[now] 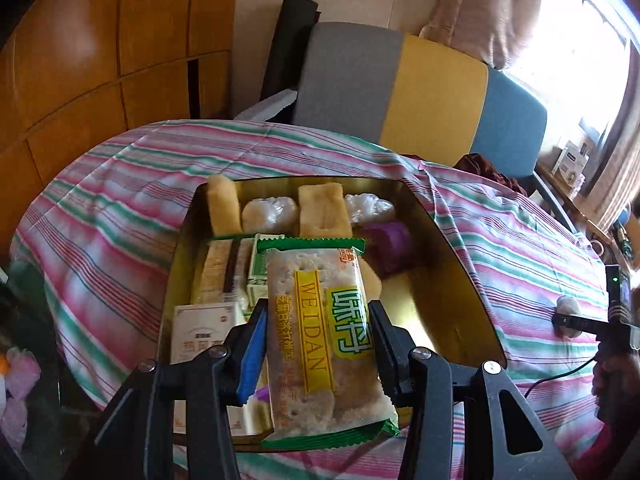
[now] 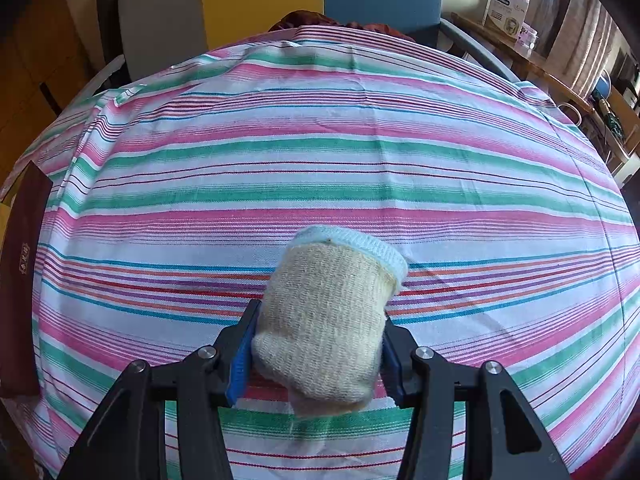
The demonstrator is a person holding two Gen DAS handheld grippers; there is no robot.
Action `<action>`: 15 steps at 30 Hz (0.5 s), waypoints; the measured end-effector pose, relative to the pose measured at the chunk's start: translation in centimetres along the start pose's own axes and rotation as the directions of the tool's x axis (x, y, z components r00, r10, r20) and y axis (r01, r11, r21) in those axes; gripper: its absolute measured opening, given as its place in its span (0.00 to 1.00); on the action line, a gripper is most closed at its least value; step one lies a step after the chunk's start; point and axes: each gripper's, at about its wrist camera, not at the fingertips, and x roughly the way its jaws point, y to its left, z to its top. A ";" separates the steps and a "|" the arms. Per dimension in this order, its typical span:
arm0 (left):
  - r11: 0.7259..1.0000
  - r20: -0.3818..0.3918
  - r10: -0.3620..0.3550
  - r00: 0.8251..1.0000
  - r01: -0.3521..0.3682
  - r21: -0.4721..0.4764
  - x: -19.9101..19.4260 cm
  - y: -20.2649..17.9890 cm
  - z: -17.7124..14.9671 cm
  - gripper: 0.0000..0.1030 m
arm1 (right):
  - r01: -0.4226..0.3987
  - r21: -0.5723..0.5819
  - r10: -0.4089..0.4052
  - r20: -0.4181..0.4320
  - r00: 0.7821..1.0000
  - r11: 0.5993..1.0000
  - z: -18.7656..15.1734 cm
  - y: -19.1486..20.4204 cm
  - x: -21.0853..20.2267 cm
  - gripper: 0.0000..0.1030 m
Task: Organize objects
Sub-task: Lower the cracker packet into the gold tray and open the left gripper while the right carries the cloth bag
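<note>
My left gripper [image 1: 318,312] is shut on a clear cracker packet [image 1: 320,340] with green ends and a yellow label, held over a gold tin box [image 1: 448,256]. The box holds several wrapped snacks: yellow cakes [image 1: 320,210], clear-wrapped pastries [image 1: 270,214], a purple-wrapped piece [image 1: 390,244], a green-and-white packet [image 1: 256,276] and a white carton [image 1: 204,330]. In the right wrist view my right gripper [image 2: 318,338] is shut on a beige knitted roll with a pale blue cuff [image 2: 332,312], just above the striped cloth [image 2: 320,152]. The right gripper [image 1: 576,322] also shows at the right edge of the left wrist view.
A striped cloth [image 1: 120,208] covers the table. A dark red box lid [image 2: 20,280] lies at its left edge. A grey, yellow and blue chair back [image 1: 420,92] stands behind the table, with a wooden wardrobe [image 1: 100,60] to the left and a cluttered shelf [image 2: 520,20] by the window.
</note>
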 end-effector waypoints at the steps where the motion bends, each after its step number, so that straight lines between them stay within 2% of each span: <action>1: 1.000 -0.006 -0.006 1.000 0.006 -0.002 0.1 0.1 -0.1 0.47 | 0.001 -0.002 -0.001 -0.001 1.000 1.000 0.0 0.0 0.0 0.51; 8: 0.998 -0.089 -0.057 0.994 0.059 0.025 2.9 -2.6 -0.6 0.48 | 0.003 -0.003 -0.003 -0.003 1.000 1.000 0.0 0.0 -0.1 0.51; 10: 0.999 -0.129 -0.022 0.991 0.028 0.039 4.3 -3.0 -1.0 0.48 | 0.004 -0.005 -0.004 -0.005 1.000 1.000 0.0 0.1 0.0 0.51; 12: 0.999 -0.165 -0.020 0.986 0.025 0.026 5.1 -2.8 -1.5 0.50 | 0.004 -0.004 -0.004 -0.005 1.000 1.000 0.0 0.1 -0.1 0.51; 15: 1.000 -0.161 0.019 0.987 -0.017 0.017 5.2 -2.1 -2.0 0.56 | 0.006 -0.006 -0.006 -0.007 1.000 1.000 0.2 0.1 0.0 0.51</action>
